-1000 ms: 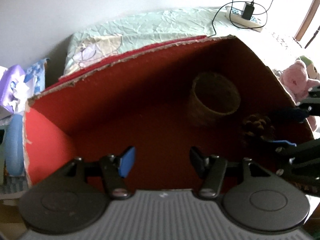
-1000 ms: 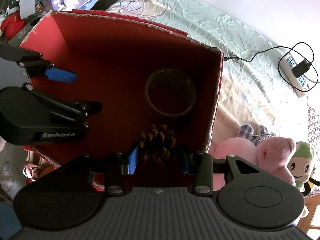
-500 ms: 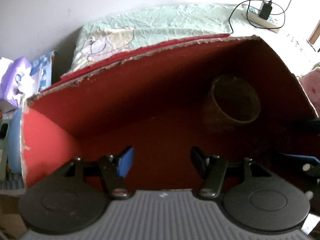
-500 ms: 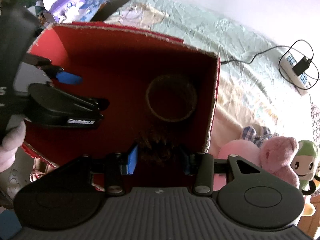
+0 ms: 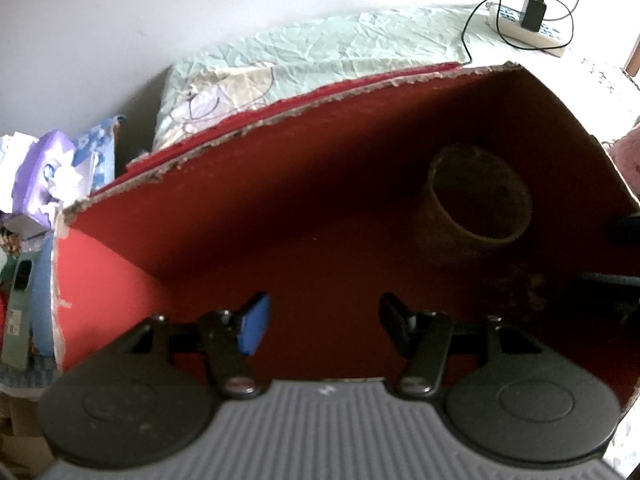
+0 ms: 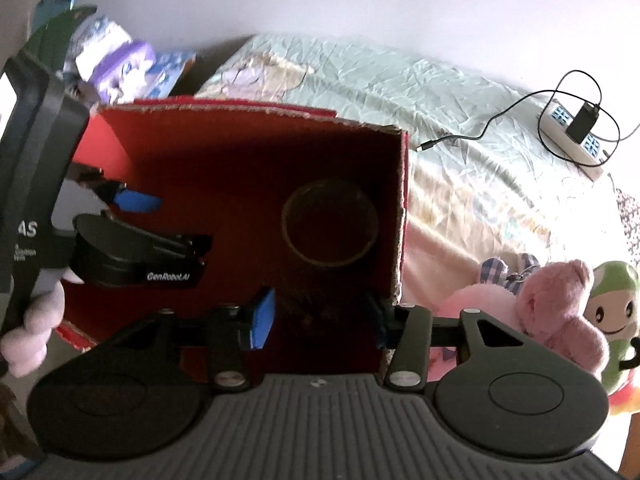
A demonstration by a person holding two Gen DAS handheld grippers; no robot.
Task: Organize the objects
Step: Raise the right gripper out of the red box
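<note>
Red box point(image 6: 403, 216) sat on the bed point(image 6: 460, 128). Inside it: woven cup point(image 6: 329, 227) upright near right wall, pine cone point(image 5: 516, 286) just before cup. Right hand-held gripper point(image 6: 320, 318) spread wide around cone, not gripping. Left hand-held gripper point(image 5: 322, 320) wide, holding nothing.

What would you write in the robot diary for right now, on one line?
step: pine cone going into red box | right gripper: open around cone | left gripper: open, holding nothing | cup: upright in box

Left gripper point(image 5: 322, 314) gapes inside red box point(image 5: 360, 168).
</note>
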